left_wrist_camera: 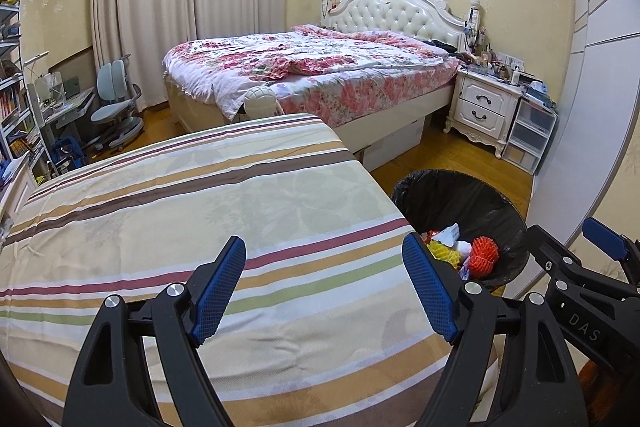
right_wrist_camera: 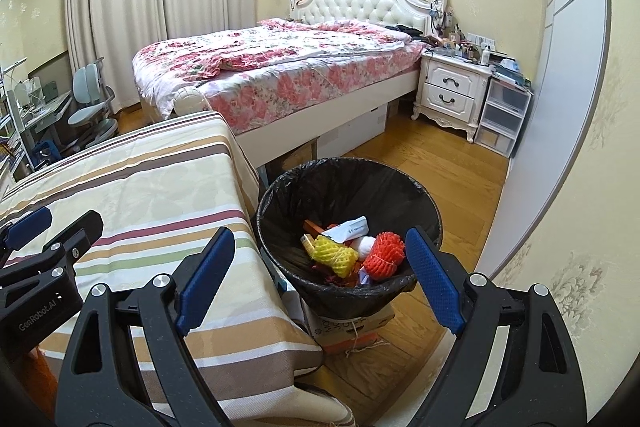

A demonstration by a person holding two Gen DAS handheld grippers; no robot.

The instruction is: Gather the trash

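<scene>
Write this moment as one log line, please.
left gripper: open, empty, over table | right gripper: open, empty, near bin | trash: in bin

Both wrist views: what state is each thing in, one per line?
Left tongs: open, empty, over the striped table.
Right tongs: open, empty, near the bin.
Trash bin: black liner, open top, partly filled.
Yellow foam net: in the bin.
Red foam net: in the bin.
Striped table: no trash visible.

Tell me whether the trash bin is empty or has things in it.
Not empty: the trash bin holds a yellow foam net, an orange one and wrappers.
</scene>
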